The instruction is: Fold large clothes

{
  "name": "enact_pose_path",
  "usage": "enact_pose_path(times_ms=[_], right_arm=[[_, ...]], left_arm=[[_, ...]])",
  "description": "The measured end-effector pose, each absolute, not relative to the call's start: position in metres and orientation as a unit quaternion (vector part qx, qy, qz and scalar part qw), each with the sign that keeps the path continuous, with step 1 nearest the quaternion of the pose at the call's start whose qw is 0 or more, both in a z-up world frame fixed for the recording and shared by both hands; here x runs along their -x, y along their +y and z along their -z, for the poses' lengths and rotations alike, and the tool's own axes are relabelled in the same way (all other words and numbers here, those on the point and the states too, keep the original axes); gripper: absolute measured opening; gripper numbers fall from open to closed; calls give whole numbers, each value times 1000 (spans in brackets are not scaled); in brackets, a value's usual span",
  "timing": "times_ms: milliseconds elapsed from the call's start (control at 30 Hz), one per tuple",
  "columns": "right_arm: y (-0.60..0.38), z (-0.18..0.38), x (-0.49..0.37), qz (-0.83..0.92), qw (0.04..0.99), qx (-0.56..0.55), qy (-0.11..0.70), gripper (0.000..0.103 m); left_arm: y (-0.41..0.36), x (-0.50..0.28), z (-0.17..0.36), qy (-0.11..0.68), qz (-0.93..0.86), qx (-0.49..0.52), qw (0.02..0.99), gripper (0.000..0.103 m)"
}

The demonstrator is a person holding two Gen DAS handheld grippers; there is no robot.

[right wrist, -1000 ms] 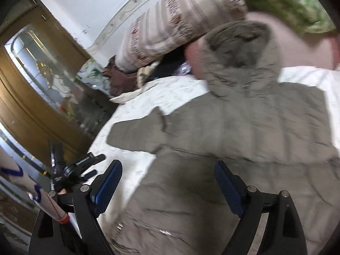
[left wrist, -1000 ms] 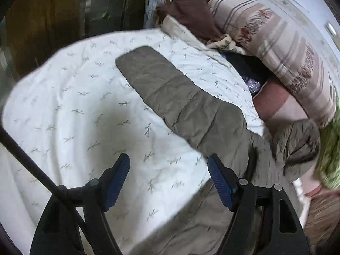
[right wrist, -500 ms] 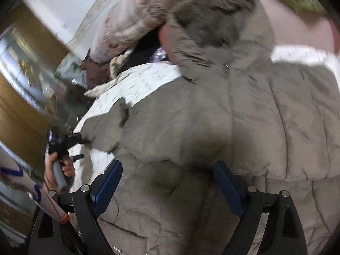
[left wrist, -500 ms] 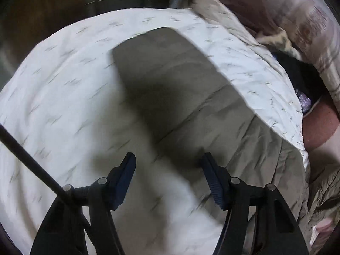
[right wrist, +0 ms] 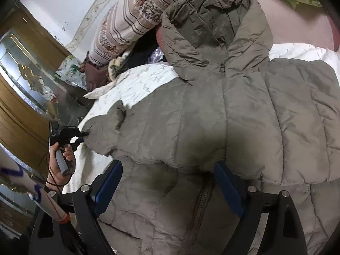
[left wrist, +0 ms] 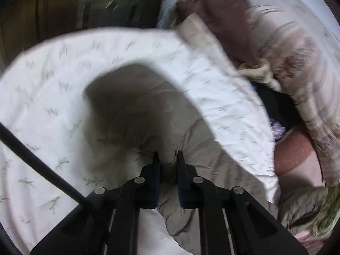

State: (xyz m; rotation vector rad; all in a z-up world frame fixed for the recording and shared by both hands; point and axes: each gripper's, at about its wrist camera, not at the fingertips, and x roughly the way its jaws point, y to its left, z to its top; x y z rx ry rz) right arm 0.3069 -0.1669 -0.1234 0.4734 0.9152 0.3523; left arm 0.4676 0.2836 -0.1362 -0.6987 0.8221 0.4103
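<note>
Left gripper [left wrist: 166, 156] has just closed, pinching the coat's sleeve [left wrist: 136, 114] near the bed's edge to fold it inward; right gripper [right wrist: 167, 182] spread over the coat [right wrist: 212, 114].

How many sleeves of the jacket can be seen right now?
1. The sleeve lies out to the jacket's left in the right wrist view, on the white bedding, pinched by the left gripper. The other sleeve is out of view.
</note>
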Motion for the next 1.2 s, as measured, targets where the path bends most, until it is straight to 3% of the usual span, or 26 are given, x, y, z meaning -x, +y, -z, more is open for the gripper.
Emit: enact_pose_path(times_ms=[133,333,567,733,933,1000,1067,1200], right_arm=[[-168,110,-304,-175,856,-229,429,91],[-208,97,-291,-171,853,-262,417,91],[-277,114,-291,-145,830,-368,393,91],[-301,122,-298,-147,813,-406,391,91],[-319,138,-307,-138,797,-426,405,91],[-322,144,-306,-138,791,-436,407,91],[-321,147,-307,-143,784,-443,411,91],[-319,140,-306,-128,800,-421,409,91]], left_arm=[[225,-436,65,323,-176,235,900,11],[96,-378,6,258,-101,80,957,11],[-42,-341,19,254,41,-12,966,11],[-114,-346,74,332,139,-45,932,13],[-130,-347,114,430,211,-4,878,34],[-125,-340,105,420,226,20,879,60],[-118,-330,95,410,236,29,881,71],[-107,-331,86,395,221,29,891,71]])
